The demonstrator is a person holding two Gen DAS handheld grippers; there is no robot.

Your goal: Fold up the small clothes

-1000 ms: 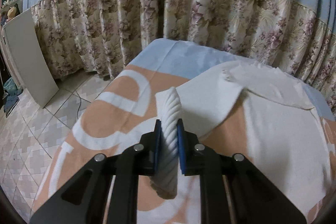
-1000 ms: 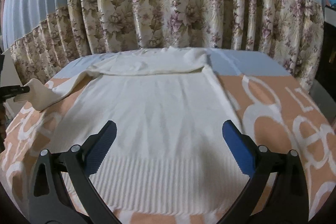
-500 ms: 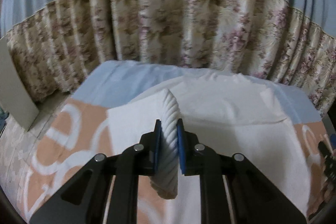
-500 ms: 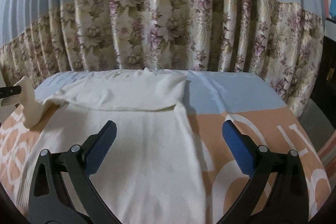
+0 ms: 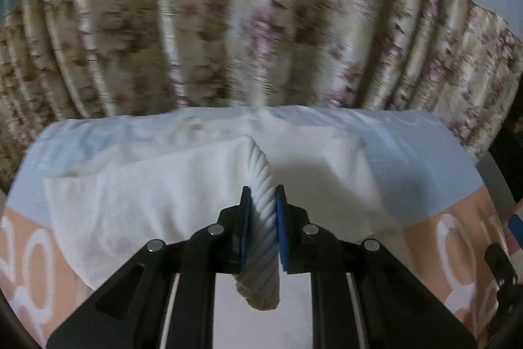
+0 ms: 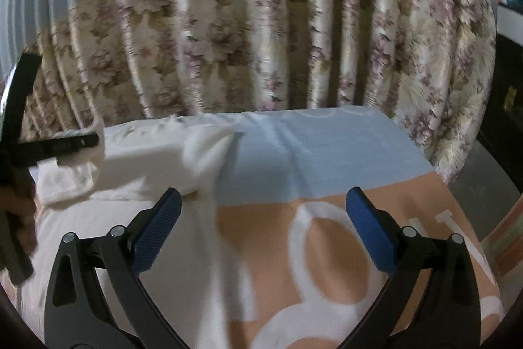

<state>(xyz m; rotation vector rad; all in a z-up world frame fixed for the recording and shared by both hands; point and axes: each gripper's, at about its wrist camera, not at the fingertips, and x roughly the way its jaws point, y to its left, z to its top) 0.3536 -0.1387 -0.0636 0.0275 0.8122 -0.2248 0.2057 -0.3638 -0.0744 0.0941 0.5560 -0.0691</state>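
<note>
A cream knit sweater lies on a table covered by an orange, white and pale blue cloth. My left gripper is shut on the sweater's ribbed sleeve cuff and holds it lifted over the sweater body. In the right wrist view the left gripper shows at the far left with the cuff hanging from it. My right gripper is open and empty above the sweater's right edge and the bare cloth.
A floral curtain hangs close behind the table's far edge. The table's right edge drops off beside the curtain. A dark object shows at the right rim of the left wrist view.
My left gripper has carried the cuff to the right, across the sweater body. My right gripper has moved to the right, off the sweater and over the bare cloth, still open.
</note>
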